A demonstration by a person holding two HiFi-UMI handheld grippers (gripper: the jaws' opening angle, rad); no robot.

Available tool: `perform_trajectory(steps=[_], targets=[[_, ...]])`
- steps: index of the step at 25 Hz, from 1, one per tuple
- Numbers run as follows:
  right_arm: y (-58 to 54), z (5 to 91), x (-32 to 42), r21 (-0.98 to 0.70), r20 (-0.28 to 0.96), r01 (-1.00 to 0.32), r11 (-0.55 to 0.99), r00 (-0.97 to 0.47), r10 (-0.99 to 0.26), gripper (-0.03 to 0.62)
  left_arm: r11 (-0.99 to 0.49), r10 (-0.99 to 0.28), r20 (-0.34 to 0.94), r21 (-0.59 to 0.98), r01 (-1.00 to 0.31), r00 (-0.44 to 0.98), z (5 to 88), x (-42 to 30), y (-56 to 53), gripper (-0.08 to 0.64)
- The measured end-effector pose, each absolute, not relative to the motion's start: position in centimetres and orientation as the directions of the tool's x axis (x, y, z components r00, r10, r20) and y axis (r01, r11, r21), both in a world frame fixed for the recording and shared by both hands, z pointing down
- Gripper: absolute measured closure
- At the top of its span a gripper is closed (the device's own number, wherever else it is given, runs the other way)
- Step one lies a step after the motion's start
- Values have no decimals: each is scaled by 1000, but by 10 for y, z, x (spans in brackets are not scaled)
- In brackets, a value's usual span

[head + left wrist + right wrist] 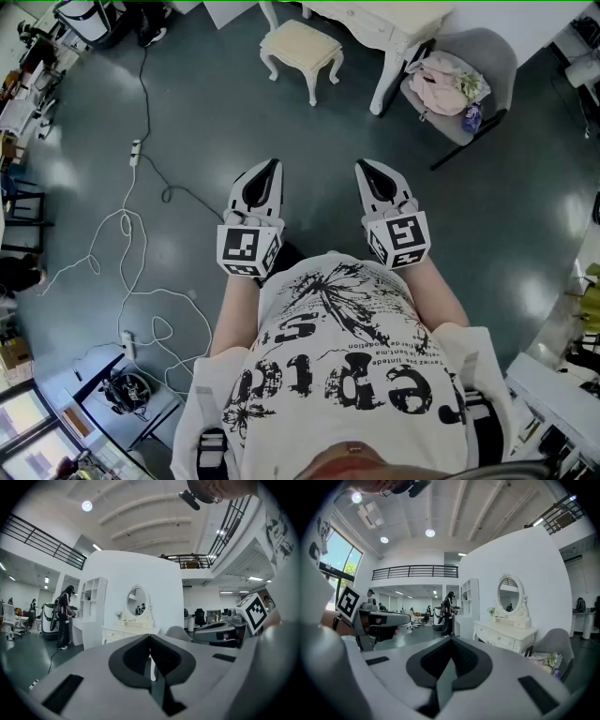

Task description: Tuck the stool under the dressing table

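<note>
1. A white cable (122,225) is lying in loops towards the left edge of the floor (187,122), well apart from my line to the stool.
2. I am holding the left gripper (269,172) with its jaws pressed together on nothing, far short of the stool.
3. The stool (300,45) is standing at the far edge of the floor, just left of the table's front leg and not under the top. I am judging it light and rigid, with a soft cream cushion and slim carved legs. I am planning to push on the seat frame below the cushion, because a high or one-sided push could tip or swing it.
4. The right gripper (368,172) is likewise closed and empty.
5. The table (370,26) is standing beyond, and its knee space is out of sight.
6. A chair (492,56) carrying clothes (441,84) is crowding the table's right side.
</note>
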State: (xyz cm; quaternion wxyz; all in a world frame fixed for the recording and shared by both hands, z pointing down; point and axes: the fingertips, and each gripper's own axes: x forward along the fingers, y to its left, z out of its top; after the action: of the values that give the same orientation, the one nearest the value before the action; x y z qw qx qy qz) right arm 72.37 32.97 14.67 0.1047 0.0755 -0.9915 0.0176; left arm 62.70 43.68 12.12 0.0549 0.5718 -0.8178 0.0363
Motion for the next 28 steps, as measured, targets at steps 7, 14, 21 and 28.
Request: perform_trajectory(steps=[7,14,21,28], targets=[[334,153,716,-21,228,-150,988,-963,-142,575,344,-932,128,20,-939,-339,124,618,439,540],[335,162,703,-51,244,-194,980,-954,-177,575,341,-931,154,39,-939,-331,134,601,445,540],[337,181,658,-72,305,-232,970,-931,-200,575,343,-929,174,77,-936,-326,149,550,452,540],[341,184,564,-66,320,-289,955,-913,-254,575,329,-934,174,82,-941,-311,149,447,463,540]])
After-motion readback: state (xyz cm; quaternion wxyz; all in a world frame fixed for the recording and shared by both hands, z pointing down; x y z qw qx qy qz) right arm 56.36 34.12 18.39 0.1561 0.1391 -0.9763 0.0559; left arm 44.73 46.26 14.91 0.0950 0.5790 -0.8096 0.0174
